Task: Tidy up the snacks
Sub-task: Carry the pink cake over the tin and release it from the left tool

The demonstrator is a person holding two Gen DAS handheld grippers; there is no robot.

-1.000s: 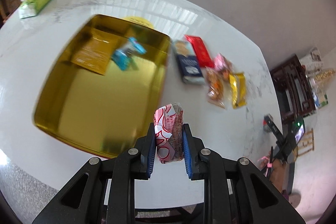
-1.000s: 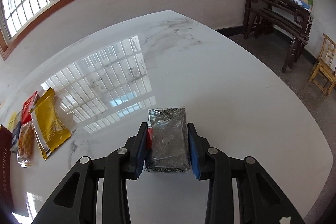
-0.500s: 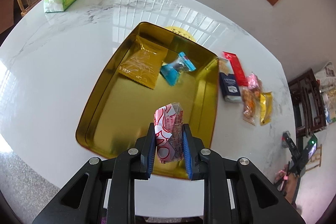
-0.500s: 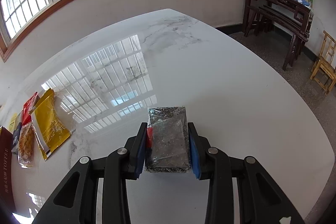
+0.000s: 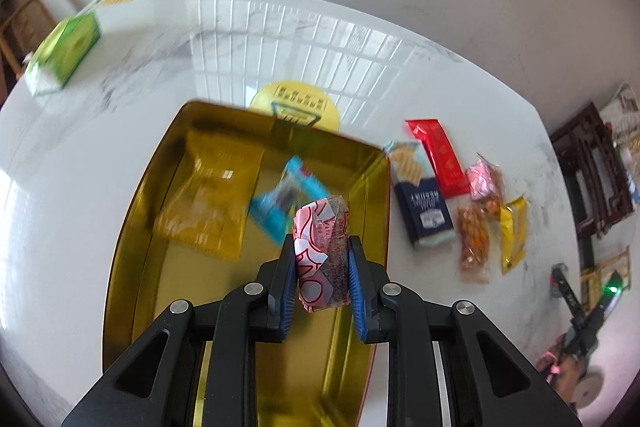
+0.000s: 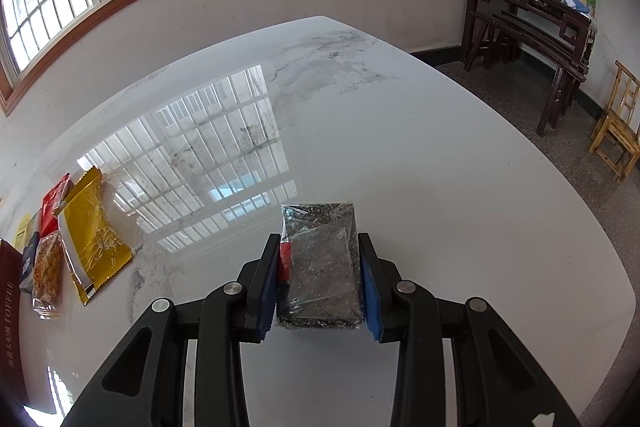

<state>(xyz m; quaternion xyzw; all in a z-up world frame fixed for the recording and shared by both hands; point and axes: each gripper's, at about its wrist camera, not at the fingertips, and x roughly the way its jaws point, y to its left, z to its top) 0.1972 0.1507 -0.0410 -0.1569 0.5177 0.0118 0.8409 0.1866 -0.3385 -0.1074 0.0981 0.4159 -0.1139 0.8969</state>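
Note:
My left gripper (image 5: 320,247) is shut on a pink-and-white wrapped snack (image 5: 320,251) and hangs over the near right part of the gold tin tray (image 5: 132,227). Inside the tray lie a yellow packet (image 5: 208,199) and a blue wrapped candy (image 5: 284,199). My right gripper (image 6: 318,247) is shut on a clear-wrapped dark sesame bar (image 6: 320,263) above the white marble table (image 6: 440,167). Right of the tray a row of snacks lies on the table: a navy biscuit box (image 5: 420,199), a red packet (image 5: 440,155), a pink candy (image 5: 484,179), an orange snack bag (image 5: 474,239) and a yellow wrapper (image 5: 514,231).
A green tissue box (image 5: 64,51) sits at the table's far left. A round yellow lid (image 5: 296,103) lies behind the tray. In the right wrist view a yellow packet (image 6: 90,231) and an orange snack bag (image 6: 46,275) lie at the left; a dark wooden sideboard (image 6: 532,11) and a wooden chair (image 6: 620,123) stand beyond the table.
My left gripper has swung over the tray with the pink snack, which now hangs above the tray's near right side. The right gripper and its sesame bar have stayed put.

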